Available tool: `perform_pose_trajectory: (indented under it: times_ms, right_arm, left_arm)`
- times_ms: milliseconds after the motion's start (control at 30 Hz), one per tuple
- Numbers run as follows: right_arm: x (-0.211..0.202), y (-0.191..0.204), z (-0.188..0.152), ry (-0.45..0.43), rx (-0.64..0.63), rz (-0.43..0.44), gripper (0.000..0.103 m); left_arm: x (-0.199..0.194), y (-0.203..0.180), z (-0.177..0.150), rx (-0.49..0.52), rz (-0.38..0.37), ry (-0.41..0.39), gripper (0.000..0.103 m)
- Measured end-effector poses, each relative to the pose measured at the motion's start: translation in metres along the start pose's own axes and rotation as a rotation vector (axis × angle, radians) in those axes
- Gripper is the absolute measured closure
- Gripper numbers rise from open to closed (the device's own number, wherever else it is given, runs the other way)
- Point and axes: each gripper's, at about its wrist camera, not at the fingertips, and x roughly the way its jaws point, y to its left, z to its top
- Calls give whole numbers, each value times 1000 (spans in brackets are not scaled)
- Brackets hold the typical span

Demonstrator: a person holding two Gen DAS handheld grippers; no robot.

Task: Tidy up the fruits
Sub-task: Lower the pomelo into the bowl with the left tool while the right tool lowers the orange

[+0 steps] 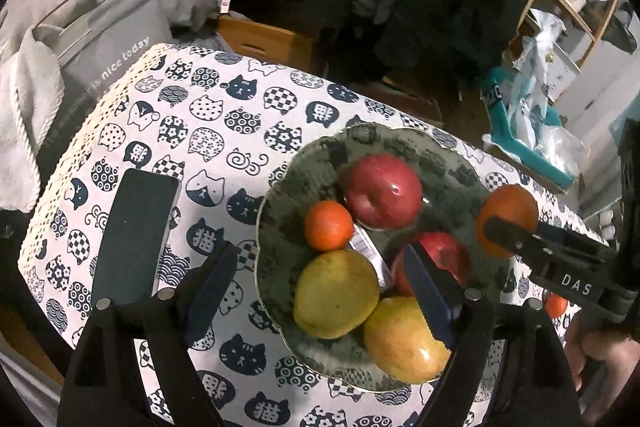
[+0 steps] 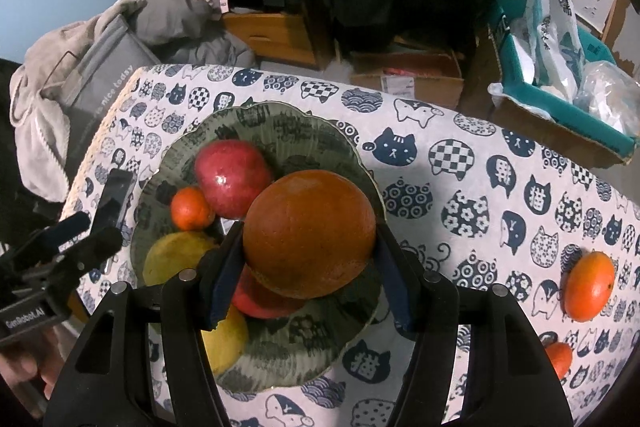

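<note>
Right wrist view showed the right gripper (image 2: pixel 308 267) with its jaws clamped on a large orange (image 2: pixel 308 233), one blue pad pressed to each side of the fruit. The orange hung over the green patterned plate (image 2: pixel 280 131), above the near right part of its bowl and not touching the fruit below it. On the plate lay a red apple (image 2: pixel 232 179) toward the far side, a small mandarin (image 2: pixel 191 209) touching it on the left, a yellow-green fruit (image 2: pixel 176 255) nearer the camera, and a second red apple (image 2: pixel 260 301) mostly hidden under the held orange. A second yellow fruit (image 2: pixel 224 341) sat at the near rim, behind the left finger. Two more mandarins lay on the cat-print tabletop (image 2: pixel 460 155) well to the right of the plate: one in full view (image 2: pixel 590 287), the other (image 2: pixel 560 357) half cut off by the gripper's body.

Left wrist view showed the left gripper (image 1: pixel 320 291) with its jaws standing open and nothing between the pads; the left finger hung over the cloth just beside the plate's rim, the right finger over the fruit. A dark phone (image 1: pixel 136 239) lay flat on the tabletop left of the plate. A hand (image 1: pixel 600 359) showed at the lower right under the right gripper's body.
</note>
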Motion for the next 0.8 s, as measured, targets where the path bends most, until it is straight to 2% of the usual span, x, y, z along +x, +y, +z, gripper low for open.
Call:
perform_pose_trajectory:
  times_ms: [367,633,800]
  right_arm:
    - [11,3,4,36,-15,9,37]
    - [-10,1,10,-19,-2,25,32]
    - [-25,0,11,-49,-14,-17,31]
  left_arm:
    - [-2,3,2,-14,8,-6,17]
    - [-8,-4,4,-8,3,-18,17]
    - [-17,-13,5,3,-9,-36,17]
